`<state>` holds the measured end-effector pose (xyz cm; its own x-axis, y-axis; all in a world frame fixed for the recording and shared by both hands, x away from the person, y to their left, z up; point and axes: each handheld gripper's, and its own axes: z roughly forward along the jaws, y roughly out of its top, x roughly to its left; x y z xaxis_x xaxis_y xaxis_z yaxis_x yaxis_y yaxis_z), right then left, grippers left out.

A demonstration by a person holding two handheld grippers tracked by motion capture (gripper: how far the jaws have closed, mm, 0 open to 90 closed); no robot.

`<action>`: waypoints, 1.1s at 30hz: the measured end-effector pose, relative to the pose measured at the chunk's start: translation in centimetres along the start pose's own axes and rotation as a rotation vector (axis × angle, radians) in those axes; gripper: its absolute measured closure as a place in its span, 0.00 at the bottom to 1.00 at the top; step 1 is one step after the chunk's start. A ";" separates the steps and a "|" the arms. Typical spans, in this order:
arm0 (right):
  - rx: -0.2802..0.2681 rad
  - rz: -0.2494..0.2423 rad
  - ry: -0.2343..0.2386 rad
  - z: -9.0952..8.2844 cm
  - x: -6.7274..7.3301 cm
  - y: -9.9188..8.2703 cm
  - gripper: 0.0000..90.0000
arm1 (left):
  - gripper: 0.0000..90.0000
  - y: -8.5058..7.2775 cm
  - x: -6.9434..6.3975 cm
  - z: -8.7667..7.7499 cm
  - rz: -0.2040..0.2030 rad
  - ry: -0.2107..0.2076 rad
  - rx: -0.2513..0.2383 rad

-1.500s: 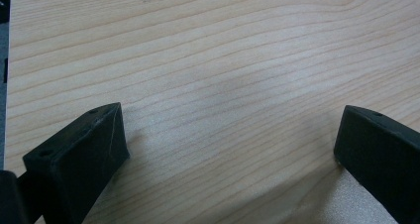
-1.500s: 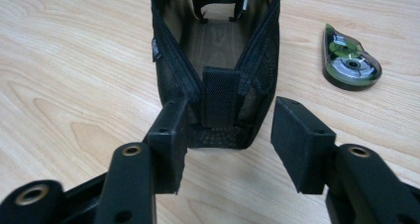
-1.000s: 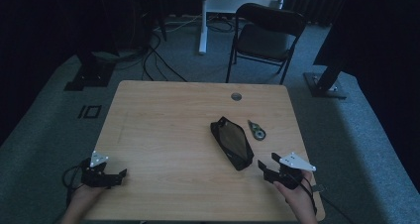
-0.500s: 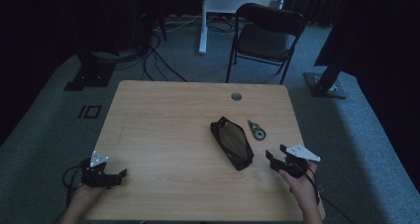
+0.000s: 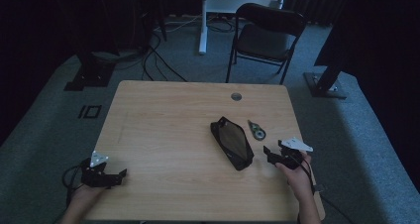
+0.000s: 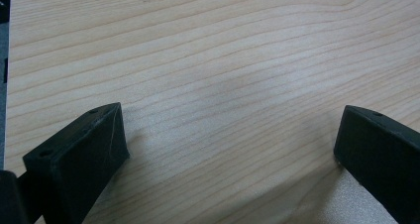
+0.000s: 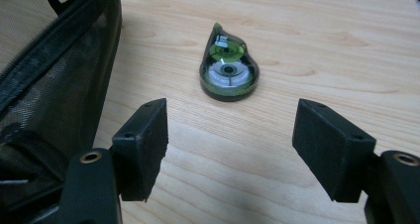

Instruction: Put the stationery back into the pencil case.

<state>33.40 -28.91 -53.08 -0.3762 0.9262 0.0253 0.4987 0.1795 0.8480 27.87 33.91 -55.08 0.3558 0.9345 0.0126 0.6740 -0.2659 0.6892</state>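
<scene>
- The tape roller (image 7: pixel 229 67), a small teardrop-shaped dispenser with a green and grey wheel, lies flat on the table (image 5: pixel 163 120), in its right half.
- In the right gripper view it sits just ahead of the gap between the two black jaws, apart from both, with bare wood between them and it.
- From the high view the roller (image 5: pixel 257 130) is just beside the pouch's far right edge, not touching it as far as can be seen.
- The right gripper (image 7: pixel 229 144) has its jaws spread wide and nothing between them; they have just been opening further.
- In the high view this gripper (image 5: pixel 270 153) hangs low over the table's right side, near the pouch's near end and a little short of the roller, held in the person's right hand (image 5: pixel 296 173).
- The pouch (image 5: pixel 232 142), black mesh with a zip, lies flat and slanted between the table's middle and the right gripper; in the right gripper view it (image 7: pixel 54 85) rises at the left, close beside the left-hand jaw.
- The left gripper (image 6: pixel 228 149) also stands wide open, holding nothing, with plain wood grain between its jaws.
- In the high view it (image 5: pixel 119 174) is at the table's near left corner, well apart from roller and pouch.
- A round grommet (image 5: pixel 236 96) sits in the tabletop near the far edge.
- Beyond the table stands a dark folding chair (image 5: pixel 270 33) on grey carpet.
</scene>
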 end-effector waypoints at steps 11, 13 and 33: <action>0.052 0.002 0.015 3.1 0.1 1.2 0.29 | 0.00 0.0 0.0 0.0 0.000 0.000 0.002; 0.060 0.004 0.016 3.6 0.0 1.4 0.28 | 0.00 0.0 0.0 0.0 0.000 0.000 0.002; 0.109 -0.005 0.022 7.7 -0.5 3.6 0.22 | 0.00 0.0 0.0 0.0 0.000 0.000 0.002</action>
<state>41.39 -26.13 -54.18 -0.3957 0.9178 0.0340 0.5783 0.2202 0.7855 27.87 33.91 -55.06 0.3555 0.9346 0.0123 0.6751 -0.2658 0.6881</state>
